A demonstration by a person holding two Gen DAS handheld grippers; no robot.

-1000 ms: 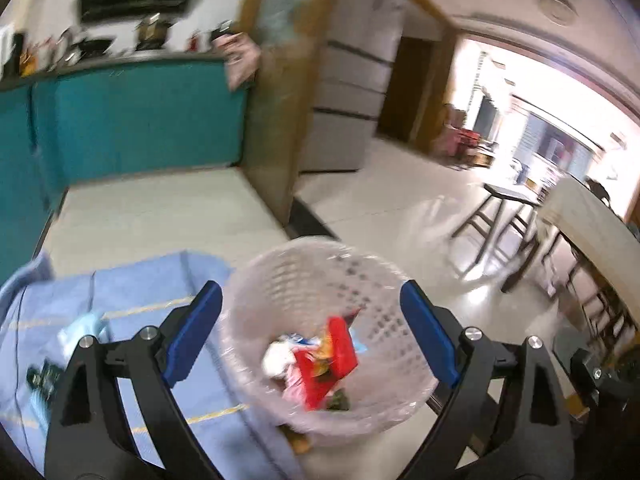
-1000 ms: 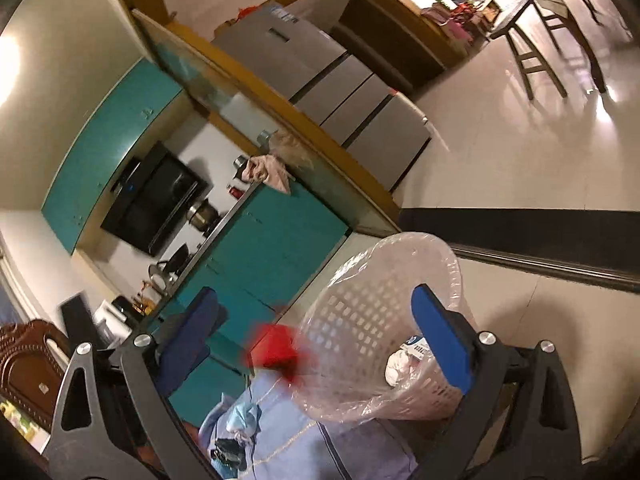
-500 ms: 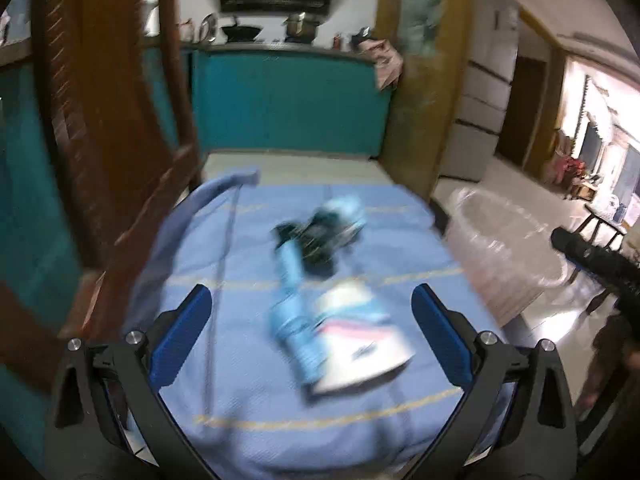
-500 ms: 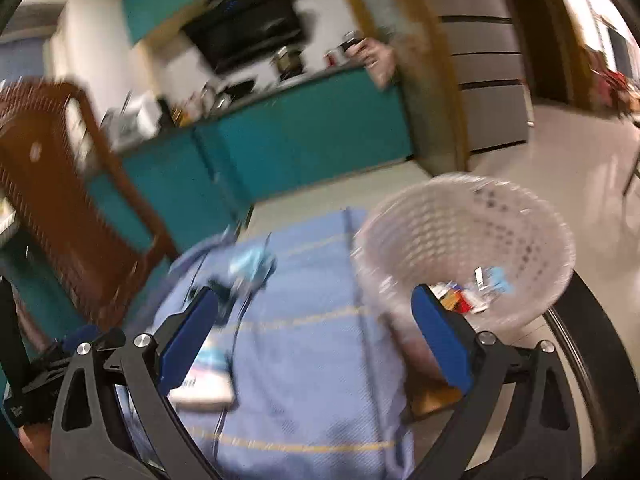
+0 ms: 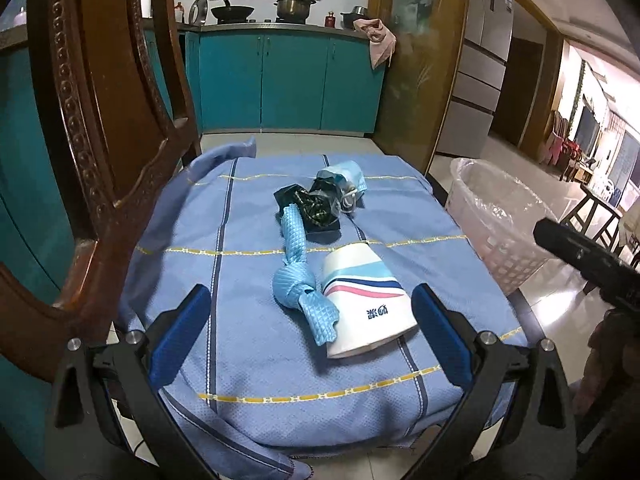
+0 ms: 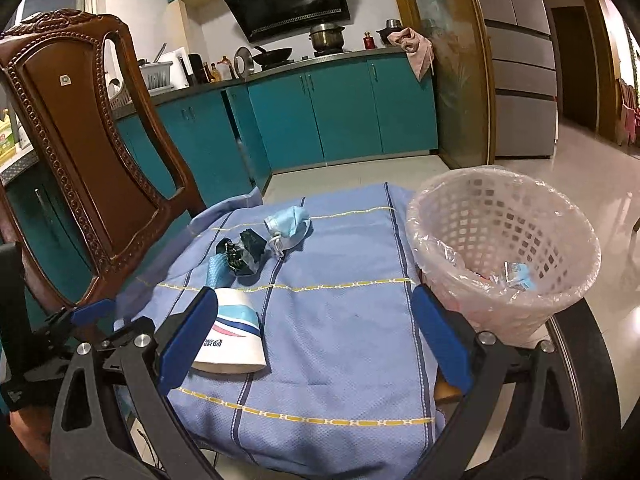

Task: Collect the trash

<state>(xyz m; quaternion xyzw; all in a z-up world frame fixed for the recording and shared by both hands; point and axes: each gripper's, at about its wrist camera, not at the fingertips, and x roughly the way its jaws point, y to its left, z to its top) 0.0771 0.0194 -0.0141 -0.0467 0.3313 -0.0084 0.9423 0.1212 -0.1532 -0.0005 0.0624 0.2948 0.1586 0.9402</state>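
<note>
**Both grippers empty over the littered cloth**

The left gripper [image 5: 306, 334] hangs wide open at the bottom of its frame, holding nothing; the flattened paper cup [image 5: 366, 306] and the knotted blue rag [image 5: 302, 280] lie between its spread fingers, lower centre, so it seems lined up to take one of them. The right gripper [image 6: 316, 336] is equally spread and empty. Its left finger crosses in front of the same paper cup [image 6: 234, 340] at lower left of that view.

Further up the blue cloth [image 5: 248, 352], at centre frame, a crumpled black wrapper [image 5: 314, 206] touches the rag's far end, and a blue face mask [image 5: 346, 178] sits just beside it. All four pieces lie loose and close together, probably to be picked off one by one.

The lined waste basket [image 6: 504, 248] stands at the cloth's right edge, right of centre in the right wrist view, already holding some scraps. A carved wooden chair [image 6: 84, 152] fills the left side.
</note>
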